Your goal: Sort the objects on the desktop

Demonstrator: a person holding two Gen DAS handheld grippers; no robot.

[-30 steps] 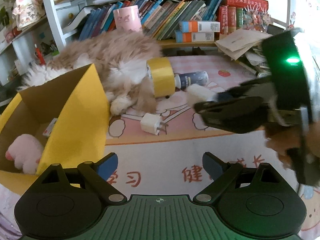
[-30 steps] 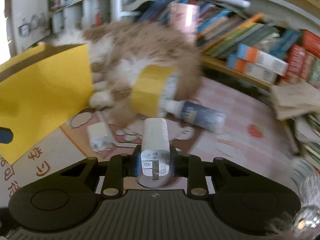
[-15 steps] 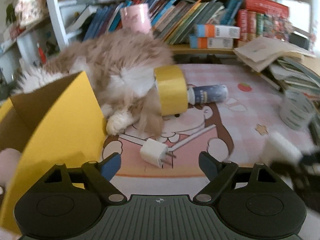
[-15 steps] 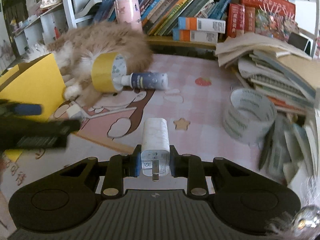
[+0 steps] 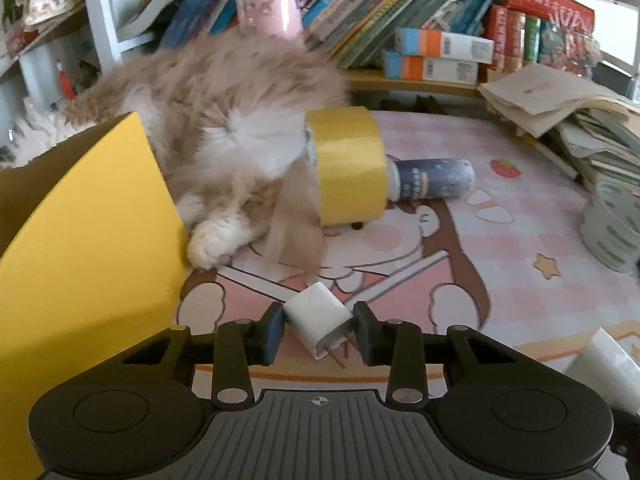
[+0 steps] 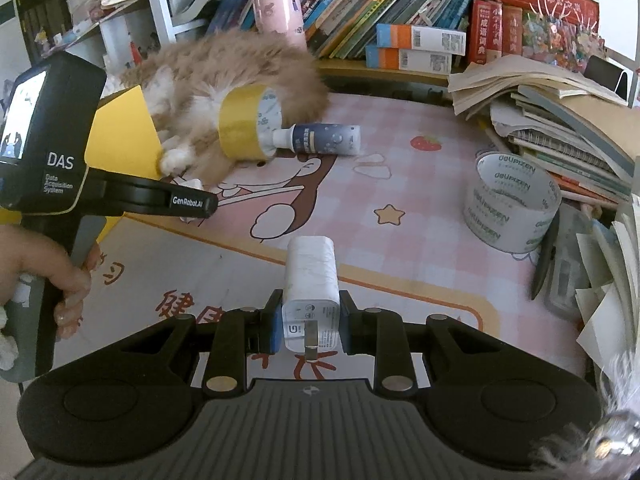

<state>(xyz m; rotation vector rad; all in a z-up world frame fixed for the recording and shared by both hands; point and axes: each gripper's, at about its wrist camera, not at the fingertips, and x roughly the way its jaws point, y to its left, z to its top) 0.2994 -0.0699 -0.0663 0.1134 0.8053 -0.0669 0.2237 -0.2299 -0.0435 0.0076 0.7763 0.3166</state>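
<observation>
A small white charger [image 5: 316, 316] lies askew on the pink cartoon mat [image 5: 500, 240], prongs toward the camera. My left gripper [image 5: 318, 330] is closing on it, and both blue pads touch its sides. In the right wrist view the left gripper [image 6: 196, 204] reaches in from the left beside the yellow box [image 6: 120, 140], a hand on its grip. My right gripper [image 6: 307, 328] is shut on a taller white charger [image 6: 310, 276], held above the mat with its prong end facing the camera. That charger's tip shows at the left wrist view's lower right [image 5: 600, 364].
A fluffy cat [image 5: 224, 92] lies at the back against the yellow box [image 5: 80, 260]. A yellow tape roll [image 5: 348, 168] and a dark bottle [image 5: 436, 178] lie beside it. A pale tape roll [image 6: 508, 208], a pen and book stacks [image 6: 560, 120] crowd the right.
My left gripper came forward and down over the small charger and drew its jaws in around it. My right gripper swung right with the tall charger, out of the left view's middle.
</observation>
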